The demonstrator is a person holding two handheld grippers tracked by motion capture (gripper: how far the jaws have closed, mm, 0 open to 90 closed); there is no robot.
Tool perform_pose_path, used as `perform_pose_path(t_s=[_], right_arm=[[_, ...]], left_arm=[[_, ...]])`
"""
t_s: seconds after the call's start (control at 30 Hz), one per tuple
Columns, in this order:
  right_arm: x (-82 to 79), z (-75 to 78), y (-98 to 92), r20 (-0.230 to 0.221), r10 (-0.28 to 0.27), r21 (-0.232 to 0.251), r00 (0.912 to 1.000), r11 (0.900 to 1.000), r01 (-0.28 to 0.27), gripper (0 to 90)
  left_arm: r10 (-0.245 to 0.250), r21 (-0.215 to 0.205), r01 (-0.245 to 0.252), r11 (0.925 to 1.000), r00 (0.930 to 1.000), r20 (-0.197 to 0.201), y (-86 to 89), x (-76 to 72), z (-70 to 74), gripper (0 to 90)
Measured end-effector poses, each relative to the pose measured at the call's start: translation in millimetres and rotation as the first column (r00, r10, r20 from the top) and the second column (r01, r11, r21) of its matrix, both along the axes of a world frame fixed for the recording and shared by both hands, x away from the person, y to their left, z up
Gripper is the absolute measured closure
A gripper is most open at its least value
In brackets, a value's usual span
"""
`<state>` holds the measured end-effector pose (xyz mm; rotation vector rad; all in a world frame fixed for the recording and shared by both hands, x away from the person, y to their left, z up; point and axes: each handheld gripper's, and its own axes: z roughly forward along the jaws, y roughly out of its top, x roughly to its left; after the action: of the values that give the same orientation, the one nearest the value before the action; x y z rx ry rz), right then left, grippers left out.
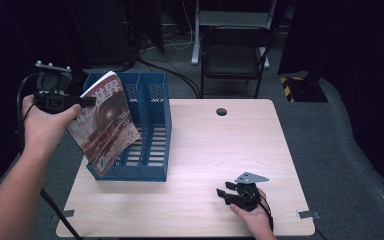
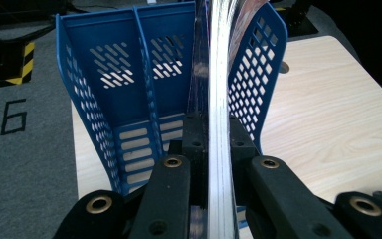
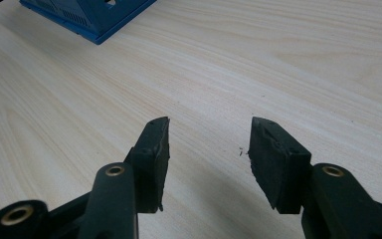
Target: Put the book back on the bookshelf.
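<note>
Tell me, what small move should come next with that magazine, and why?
Probably lower it a little into the blue file rack. The left gripper is shut on the magazine, which hangs tilted at the rack's left side; in the left gripper view its edge lines up with a slot.

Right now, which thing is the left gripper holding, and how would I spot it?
Find the blue file rack on the wooden table's left side. Tilted over its near left corner is a magazine, pinched by the left gripper. Nothing else here has a reddish-brown cover with white characters.
</note>
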<state>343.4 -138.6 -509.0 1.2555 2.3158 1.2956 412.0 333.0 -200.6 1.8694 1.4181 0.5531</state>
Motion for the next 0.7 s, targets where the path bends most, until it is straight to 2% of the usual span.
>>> perform_pose_path(t_s=[0.13, 0.33, 0.5, 0.7], right_arm=[[0.2, -0.1, -0.6, 0.003, 0.0, -0.004, 1.0, 1.0, 0.0, 50.2], [0.1, 0.7, -1.7, 0.005, 0.001, 0.002, 1.0, 1.0, -0.001, 50.2], [0.1, 0.5, -1.4, 0.007, 0.002, 0.003, 1.0, 1.0, -0.002, 50.2], [0.0, 0.8, -1.6, 0.006, 0.002, 0.004, 1.0, 1.0, -0.002, 50.2]], left_arm=[[0.019, -0.003, -0.019, 0.9998, 0.9998, 0.01, -1.7, 6.7, -1.6, 83.5], [0.032, -0.009, -0.032, 0.9994, 0.9995, 0.002, -5.0, 15.1, -2.6, 83.5], [0.039, 0.003, -0.039, 0.9992, 0.9992, -0.004, -10.0, 20.3, -3.2, 83.5], [0.049, 0.002, -0.049, 0.9988, 0.9988, 0.011, -15.0, 27.0, -3.9, 83.4]])
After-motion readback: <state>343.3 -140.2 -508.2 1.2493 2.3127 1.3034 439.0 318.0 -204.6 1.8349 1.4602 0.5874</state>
